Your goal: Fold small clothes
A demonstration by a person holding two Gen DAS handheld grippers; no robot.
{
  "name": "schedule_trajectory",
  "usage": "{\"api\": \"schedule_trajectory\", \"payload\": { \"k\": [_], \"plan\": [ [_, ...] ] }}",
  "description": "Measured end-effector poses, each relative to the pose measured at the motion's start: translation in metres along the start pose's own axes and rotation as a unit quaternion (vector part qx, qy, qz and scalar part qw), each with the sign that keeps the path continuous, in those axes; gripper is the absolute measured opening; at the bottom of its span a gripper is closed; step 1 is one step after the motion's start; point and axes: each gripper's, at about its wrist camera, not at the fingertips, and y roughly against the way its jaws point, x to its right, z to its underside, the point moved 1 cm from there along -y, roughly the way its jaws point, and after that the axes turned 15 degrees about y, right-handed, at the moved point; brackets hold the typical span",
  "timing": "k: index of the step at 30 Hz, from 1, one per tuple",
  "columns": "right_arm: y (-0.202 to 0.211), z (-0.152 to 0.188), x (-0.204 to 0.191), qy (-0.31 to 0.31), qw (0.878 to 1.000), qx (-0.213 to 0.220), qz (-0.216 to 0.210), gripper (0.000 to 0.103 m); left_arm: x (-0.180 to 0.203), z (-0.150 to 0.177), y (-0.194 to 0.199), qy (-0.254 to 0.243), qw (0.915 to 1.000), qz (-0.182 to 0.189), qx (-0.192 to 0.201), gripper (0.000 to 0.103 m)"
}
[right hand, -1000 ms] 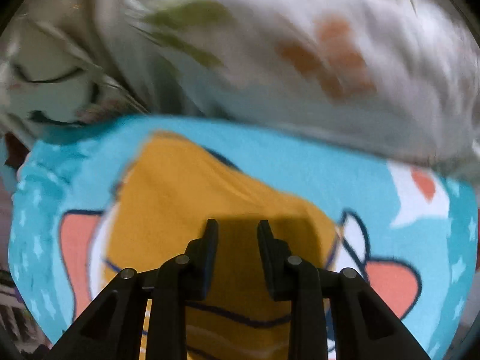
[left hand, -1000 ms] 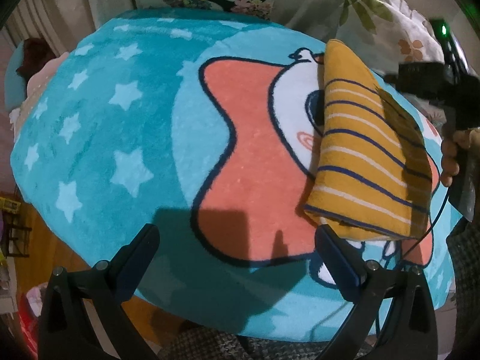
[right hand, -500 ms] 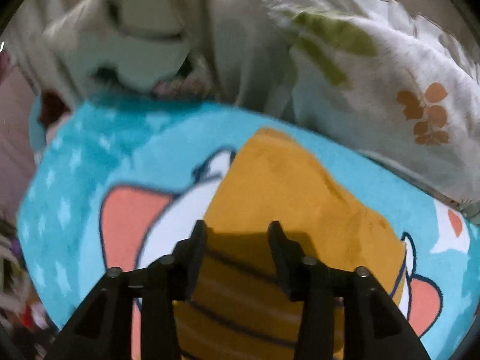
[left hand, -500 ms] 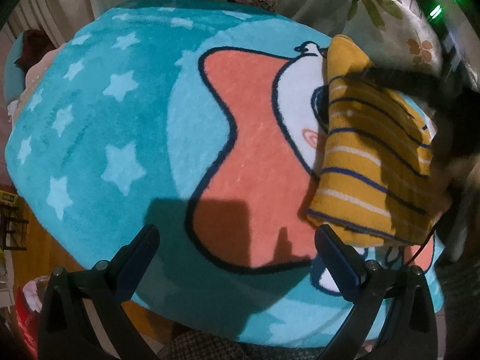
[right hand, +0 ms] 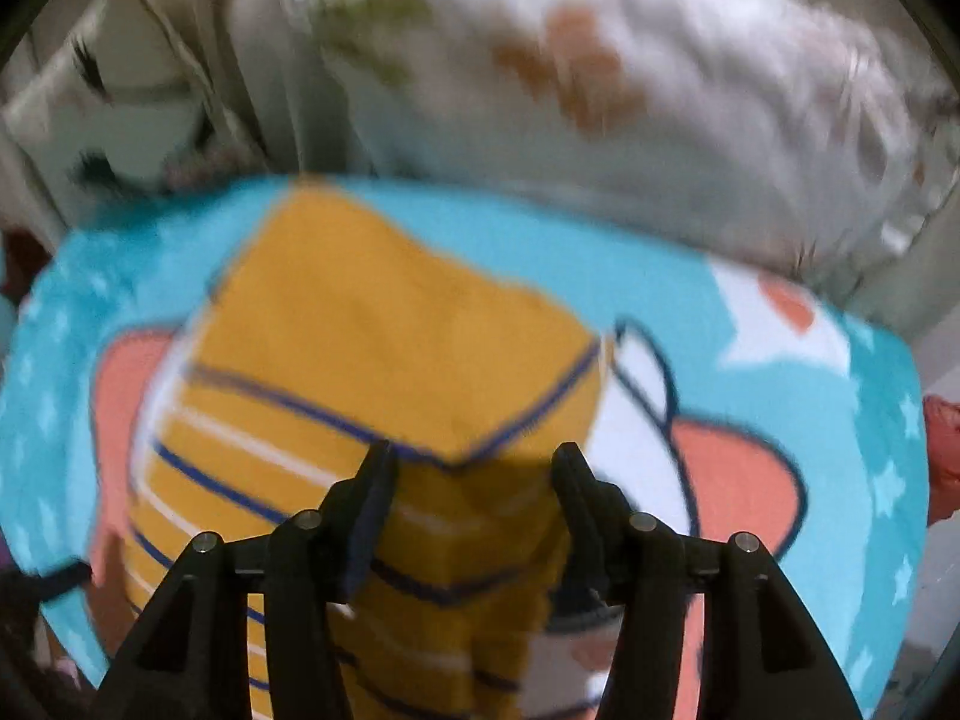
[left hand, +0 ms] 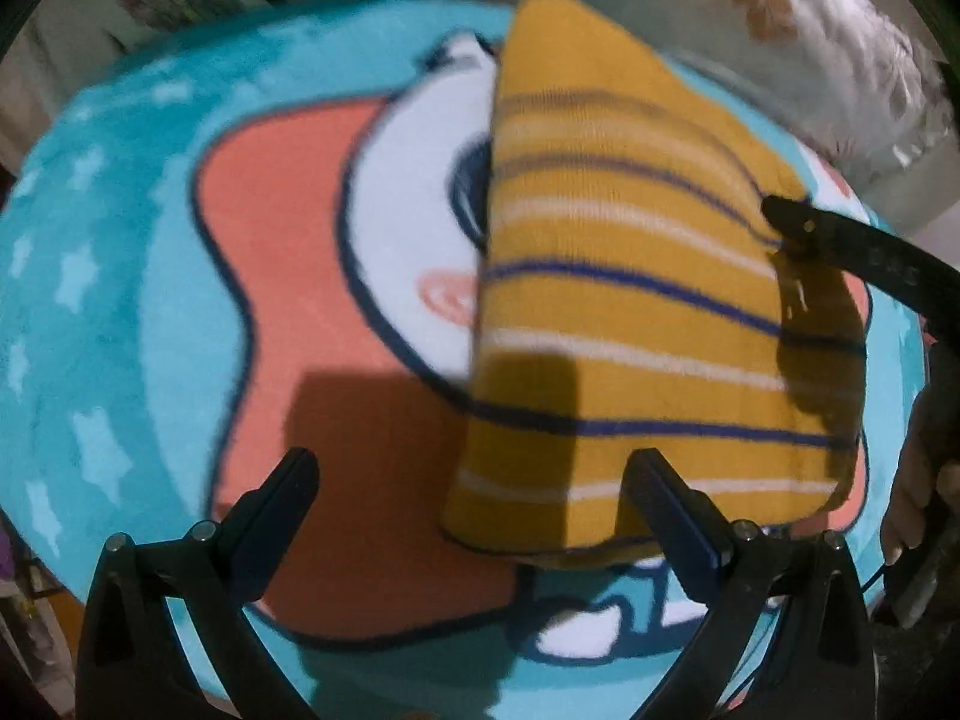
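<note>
**Inspector:** State where the garment lies.

**Assistant:** The mustard-yellow knitted garment with navy and white stripes (left hand: 636, 300), already folded into a narrow stack, lies flat on the turquoise plush blanket with a coral cartoon star (left hand: 300, 276), across the white part of the cartoon figure. Its long axis runs away from the person, towards the white floral pillow (right hand: 600, 90) beyond the blanket.

**Inspector:** And the tongs?

**Assistant:** The left gripper (left hand: 474, 480) stands wide open, holding nothing; the garment's near left corner sits between its jaws, untouched. The right gripper (right hand: 471, 465) has just been opening; its jaws stand apart over the garment's right edge, one fold corner between them but not pinched, as far as the blurred view allows.

**Inspector:** Which is nearer?

**Assistant:** Both are close. The left faces the garment's near short end, the right its long side. A fold along the length would likely start from the near end.
</note>
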Motion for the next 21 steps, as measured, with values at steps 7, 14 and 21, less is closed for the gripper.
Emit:
{"api": "schedule_trajectory", "payload": {
  "k": [7,14,21],
  "plan": [
    [0.04,0.019,0.007,-0.023,0.998,0.049,0.009,0.062,0.003,0.011,0.023,-0.008,0.9993,0.015,0.032,0.103],
    [0.052,0.06,-0.001,-0.068,0.997,0.038,0.004,0.062,-0.015,0.023,0.074,-0.024,0.9908,0.026,0.131,0.103],
    [0.064,0.098,-0.02,-0.091,0.995,0.014,0.024,0.062,-0.024,0.041,0.109,-0.067,0.9797,0.063,0.178,0.103]
  ]
}}
